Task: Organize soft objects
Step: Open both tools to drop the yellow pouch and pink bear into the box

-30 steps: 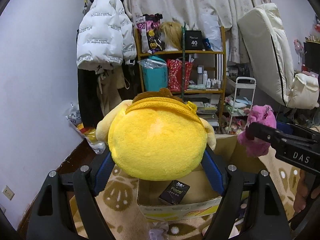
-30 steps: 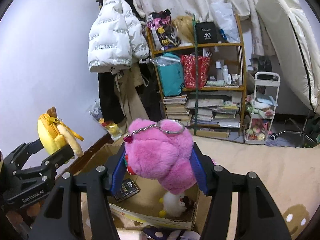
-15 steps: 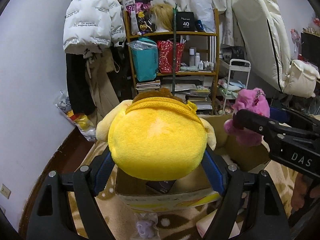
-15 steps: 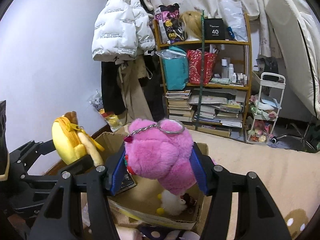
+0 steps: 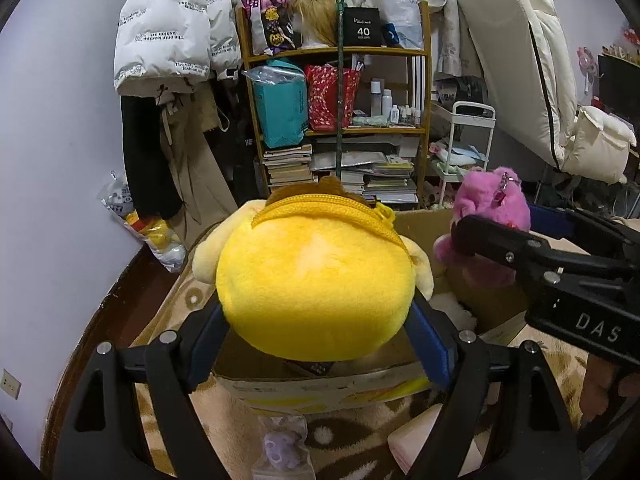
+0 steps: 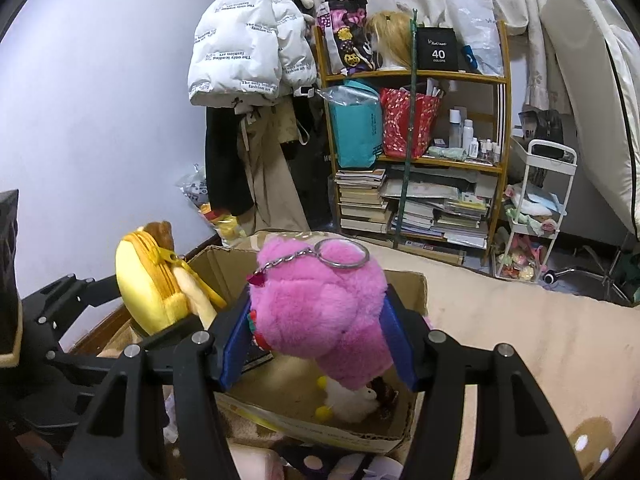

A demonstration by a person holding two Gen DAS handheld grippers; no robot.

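My left gripper is shut on a round yellow plush pouch with a zipper, held above the near edge of an open cardboard box. My right gripper is shut on a pink fluffy plush with a metal keyring, held over the same box. The pink plush and right gripper show at the right of the left wrist view; the yellow pouch shows at the left of the right wrist view. A white plush with yellow feet lies inside the box.
A dark small packet lies in the box. A wooden shelf with books and bags stands behind, a white puffer jacket hangs left, a white trolley stands right. A bagged purple toy lies on the patterned blanket.
Both grippers have moved forward toward the box with their plush toys still held. The yellow pouch and the pink plush are now closer together over the box.
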